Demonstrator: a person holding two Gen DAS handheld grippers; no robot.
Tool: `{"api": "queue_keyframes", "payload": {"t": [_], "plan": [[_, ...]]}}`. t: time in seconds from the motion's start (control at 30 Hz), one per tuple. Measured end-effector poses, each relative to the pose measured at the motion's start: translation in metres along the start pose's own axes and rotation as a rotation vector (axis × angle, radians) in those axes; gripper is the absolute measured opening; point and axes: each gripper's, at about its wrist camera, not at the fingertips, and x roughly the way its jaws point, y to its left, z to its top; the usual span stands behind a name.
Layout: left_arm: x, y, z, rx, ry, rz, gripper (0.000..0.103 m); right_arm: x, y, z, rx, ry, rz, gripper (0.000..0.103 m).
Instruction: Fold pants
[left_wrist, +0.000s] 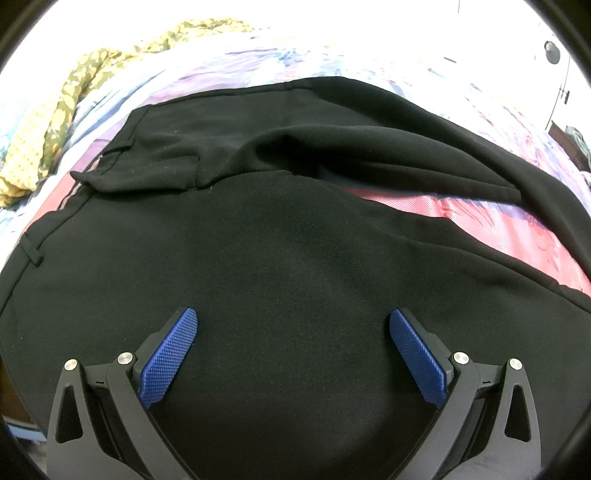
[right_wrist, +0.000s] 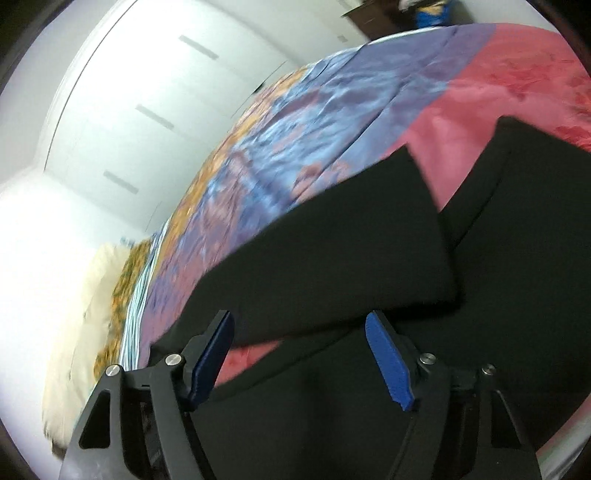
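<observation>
While the black woven pants (left_wrist: 295, 258) lay spread across the bed's glossy patterned bedspread of pink, purple and blue (left_wrist: 498, 218), the left gripper (left_wrist: 293, 321) hung over the broad near panel of the fabric with its blue textured pads (left_wrist: 170, 354) splayed wide apart, clasping nothing. Seen from the left wrist, the waistband end sat at the far left, a belt loop (left_wrist: 31, 254) showing along the left edge, and a fold of cloth rose in a soft ridge across the middle. To the far right, a wedge of pink bedspread showed between the two dark legs. A crumpled olive and yellow floral cloth (left_wrist: 55, 122) lay bunched at the far left on the bed, well apart from the pants. The right gripper (right_wrist: 299, 325) was likewise spread, its blue pads (right_wrist: 391, 365) holding nothing, hovering above the pants (right_wrist: 332, 258) where one leg crossed over another layer (the view was tilted and somewhat blurred). A strip of pink bedspread (right_wrist: 480, 103) peeked between the layers just beside the left pad. Beyond the bed stood a white panelled wall (right_wrist: 147, 110), and a pale cream pillow (right_wrist: 85, 332) rested at the left.
</observation>
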Motion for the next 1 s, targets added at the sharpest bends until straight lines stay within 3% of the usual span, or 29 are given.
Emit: {"api": "queue_keyframes", "payload": {"t": [0.17, 0.37, 0.57, 0.63, 0.67, 0.7, 0.73, 0.83, 0.9, 0.93, 1.0], "plan": [[0.0, 0.0, 0.0, 0.002, -0.005, 0.001, 0.103, 0.007, -0.012, 0.009, 0.171, -0.003, -0.081, 0.066], [0.001, -0.001, 0.0, 0.004, -0.017, 0.002, 0.103, 0.002, -0.008, -0.001, 0.238, 0.042, -0.07, 0.067], [0.001, -0.001, -0.001, 0.003, -0.018, 0.001, 0.103, -0.003, -0.034, 0.014, 0.327, -0.071, -0.1, 0.065], [0.001, 0.0, -0.001, 0.003, -0.022, 0.0, 0.103, 0.0, -0.04, 0.019, 0.338, -0.071, -0.096, 0.058], [0.001, 0.0, -0.001, 0.003, -0.024, 0.0, 0.103, 0.003, -0.041, 0.02, 0.329, -0.058, -0.104, 0.049], [0.0, 0.0, -0.001, 0.003, -0.026, 0.0, 0.103, 0.003, -0.041, 0.02, 0.316, -0.051, -0.1, 0.022], [0.0, 0.0, -0.001, 0.002, -0.026, -0.001, 0.103, 0.007, -0.041, 0.022, 0.297, -0.03, -0.09, 0.008], [0.0, 0.0, 0.005, 0.001, 0.03, -0.004, 0.103, 0.0, -0.036, 0.023, 0.254, -0.027, -0.062, 0.005], [-0.002, 0.003, 0.024, 0.005, 0.17, -0.055, 0.102, -0.014, -0.02, 0.029, 0.182, -0.049, -0.026, 0.005], [-0.006, 0.006, 0.037, -0.021, 0.209, -0.146, 0.102, -0.023, -0.009, 0.032, 0.133, -0.057, -0.002, 0.005], [-0.019, 0.014, 0.068, -0.105, 0.184, -0.348, 0.102, -0.038, 0.015, 0.04, 0.029, -0.065, 0.042, 0.005]]}}
